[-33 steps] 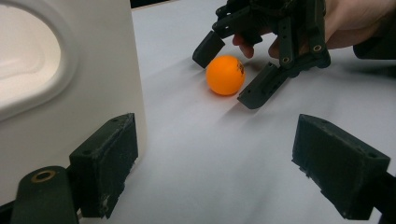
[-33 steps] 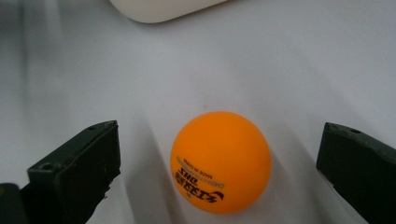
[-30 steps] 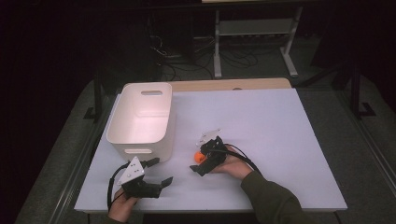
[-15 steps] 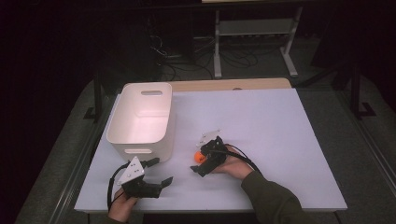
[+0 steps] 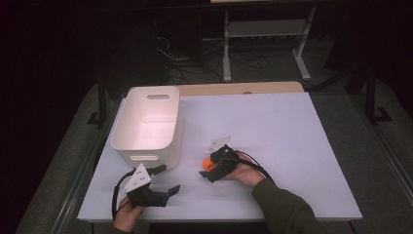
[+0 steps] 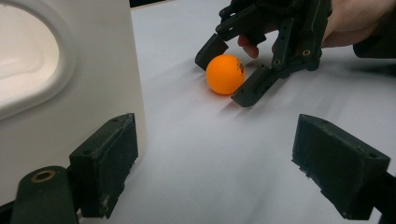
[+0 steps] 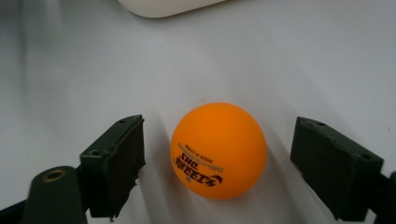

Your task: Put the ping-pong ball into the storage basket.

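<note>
Right gripper view: I'm watching my right gripper's (image 7: 217, 163) jaws, just closing, straddling the orange ball (image 7: 218, 150) ungripped; left gripper (image 6: 233, 163) gaping idle.

left gripper (image 6: 219, 163): jaws stood wide apart over bare table (image 6: 210, 149)
bin (image 6: 60, 70): white wall just beside one jaw
ball (image 6: 225, 74): orange, between right gripper (image 6: 231, 72) jaws, which had just been closing

A dark room surrounds the lit white table (image 5: 292, 126), with a metal rack (image 5: 265, 34) and cables (image 5: 195, 58) behind.
</note>
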A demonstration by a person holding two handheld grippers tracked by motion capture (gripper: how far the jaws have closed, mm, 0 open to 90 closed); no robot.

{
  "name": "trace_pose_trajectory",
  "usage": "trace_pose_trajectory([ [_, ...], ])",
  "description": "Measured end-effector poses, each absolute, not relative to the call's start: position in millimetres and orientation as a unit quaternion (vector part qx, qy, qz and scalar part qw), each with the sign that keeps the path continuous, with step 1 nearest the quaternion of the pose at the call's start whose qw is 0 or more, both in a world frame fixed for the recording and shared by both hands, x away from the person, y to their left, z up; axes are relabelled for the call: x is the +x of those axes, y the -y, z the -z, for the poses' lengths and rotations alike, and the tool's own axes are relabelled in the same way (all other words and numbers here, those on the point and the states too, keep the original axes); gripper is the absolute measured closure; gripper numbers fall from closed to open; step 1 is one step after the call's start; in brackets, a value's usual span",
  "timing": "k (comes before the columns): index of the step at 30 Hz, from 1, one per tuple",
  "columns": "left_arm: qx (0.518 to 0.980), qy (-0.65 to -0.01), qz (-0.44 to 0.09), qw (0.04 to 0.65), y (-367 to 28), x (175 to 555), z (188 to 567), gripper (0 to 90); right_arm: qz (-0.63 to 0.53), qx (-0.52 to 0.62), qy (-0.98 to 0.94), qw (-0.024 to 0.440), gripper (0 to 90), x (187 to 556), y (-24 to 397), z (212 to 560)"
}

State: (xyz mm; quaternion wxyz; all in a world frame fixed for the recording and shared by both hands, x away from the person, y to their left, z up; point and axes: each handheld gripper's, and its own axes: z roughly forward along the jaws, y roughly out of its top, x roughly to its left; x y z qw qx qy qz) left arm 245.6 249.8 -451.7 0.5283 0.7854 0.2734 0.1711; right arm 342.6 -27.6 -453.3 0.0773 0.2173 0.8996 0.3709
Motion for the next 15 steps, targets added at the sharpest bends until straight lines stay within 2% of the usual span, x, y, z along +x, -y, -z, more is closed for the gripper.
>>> trace_pose_trajectory([
  [15, 0.786, -0.273, -0.172, 0.528, -249.8, 245.5, 451.6, 14.1, -0.371, 0.214, -0.9, 0.079, 33.1, 341.0, 28.7, 452.4],
])
